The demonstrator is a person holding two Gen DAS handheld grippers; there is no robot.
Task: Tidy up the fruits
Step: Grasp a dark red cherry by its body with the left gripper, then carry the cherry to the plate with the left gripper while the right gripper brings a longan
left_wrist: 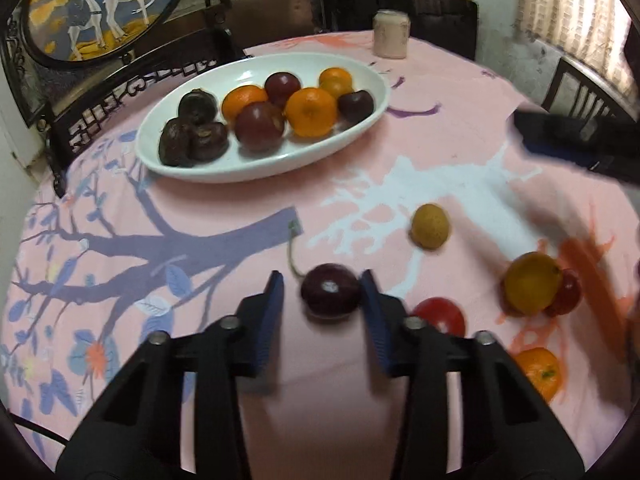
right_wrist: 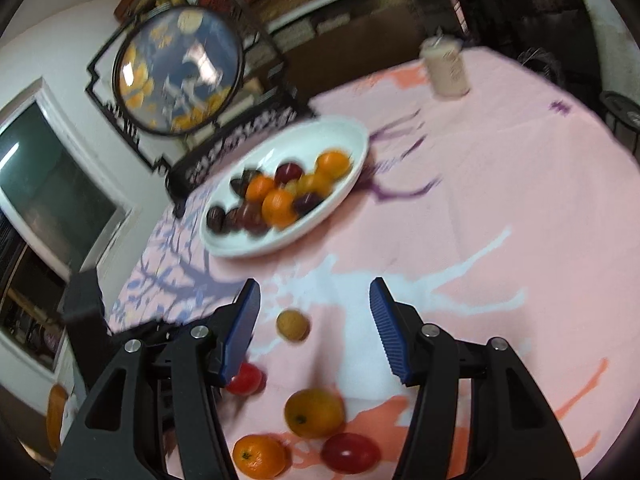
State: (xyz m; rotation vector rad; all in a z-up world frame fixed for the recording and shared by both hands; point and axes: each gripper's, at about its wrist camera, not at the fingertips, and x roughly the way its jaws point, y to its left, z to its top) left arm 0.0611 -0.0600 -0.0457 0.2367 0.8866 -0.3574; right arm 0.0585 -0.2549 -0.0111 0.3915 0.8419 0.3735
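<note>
The left gripper sits low over the pink tablecloth with its blue-padded fingers spread around a dark cherry; the right-hand pad looks to be touching or just beside the fruit, while a clear gap remains on the other side, so the claw is partly spread and not clamped on it. The cherry rests on the cloth, its stem curling up and away toward the printed branch. Beyond it, well apart, a white oval dish holds oranges, dark red plums and some very dark fruits (nine or so, packed close together). Loose fruit lies to the right of the left gripper: a small tan round fruit, a yellow-orange fruit touching a red one behind it, a red fruit just beside the gripper's right finger, and an orange near the edge. The right gripper hovers above the table with its jaws wide and nothing between them; below it lie the tan fruit, the yellow-orange fruit and the orange. A pale can stands at the far side of the table.
</note>
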